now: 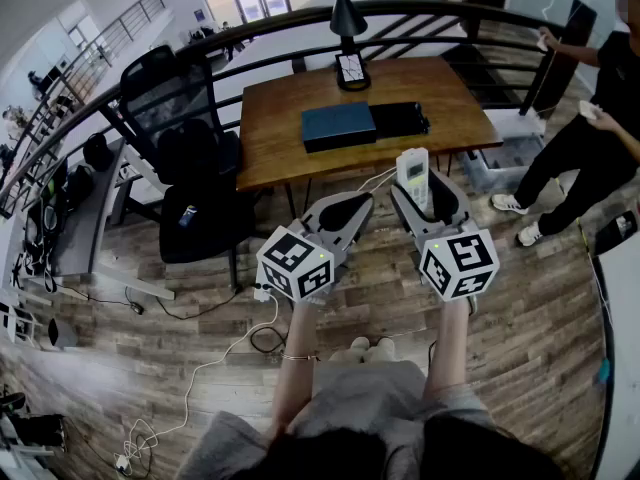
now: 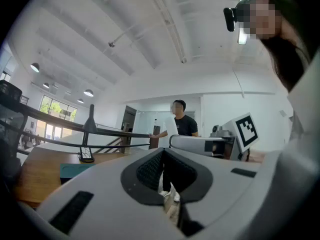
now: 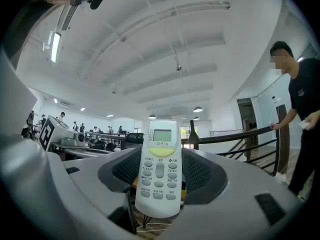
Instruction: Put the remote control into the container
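- Right claw gripping the remote, which stands upright between its jaws, buttons facing the claw's camera.
- Left claw closed, empty, just beside the right one.
- Blue box on the table, ahead of both.

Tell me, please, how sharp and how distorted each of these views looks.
Head view: sharp, but the fisheye bends the railing into an arc. Left gripper view: dark, vignetted corners. Right gripper view: remote control crisp, its buttons distinct.
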Available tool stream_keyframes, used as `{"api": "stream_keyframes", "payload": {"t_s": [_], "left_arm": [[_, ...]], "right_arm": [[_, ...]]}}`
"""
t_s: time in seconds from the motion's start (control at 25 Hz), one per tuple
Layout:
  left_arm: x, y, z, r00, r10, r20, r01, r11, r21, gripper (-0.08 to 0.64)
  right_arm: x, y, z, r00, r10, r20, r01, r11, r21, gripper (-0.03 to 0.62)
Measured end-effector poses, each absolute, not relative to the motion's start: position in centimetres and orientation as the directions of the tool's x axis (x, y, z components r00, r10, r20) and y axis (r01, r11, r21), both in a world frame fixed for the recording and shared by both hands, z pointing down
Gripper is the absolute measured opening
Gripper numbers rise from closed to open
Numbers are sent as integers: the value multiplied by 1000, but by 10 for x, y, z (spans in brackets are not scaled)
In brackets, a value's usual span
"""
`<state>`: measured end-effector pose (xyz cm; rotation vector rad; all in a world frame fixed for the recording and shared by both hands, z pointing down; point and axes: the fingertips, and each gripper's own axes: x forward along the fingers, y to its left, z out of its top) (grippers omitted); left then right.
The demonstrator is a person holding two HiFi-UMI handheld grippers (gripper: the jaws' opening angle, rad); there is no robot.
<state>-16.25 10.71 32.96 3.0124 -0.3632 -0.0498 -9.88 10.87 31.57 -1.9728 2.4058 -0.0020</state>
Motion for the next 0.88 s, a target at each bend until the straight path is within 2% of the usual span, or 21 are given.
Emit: {"api": "stream_keyframes", "payload": {"t_s": [0.48,0.88], "left_arm": [[-150,111,324,970,-241,-24,-238,-966,97,3],[-119,124,327,970,-244,-10,-242,-965,106,3]], "right_arm": [[-86,112,313,-206,-978,-29,-978,207,-23,249],[-48,126,323,-196,-981,-6,-979,196,-49,249]]}}
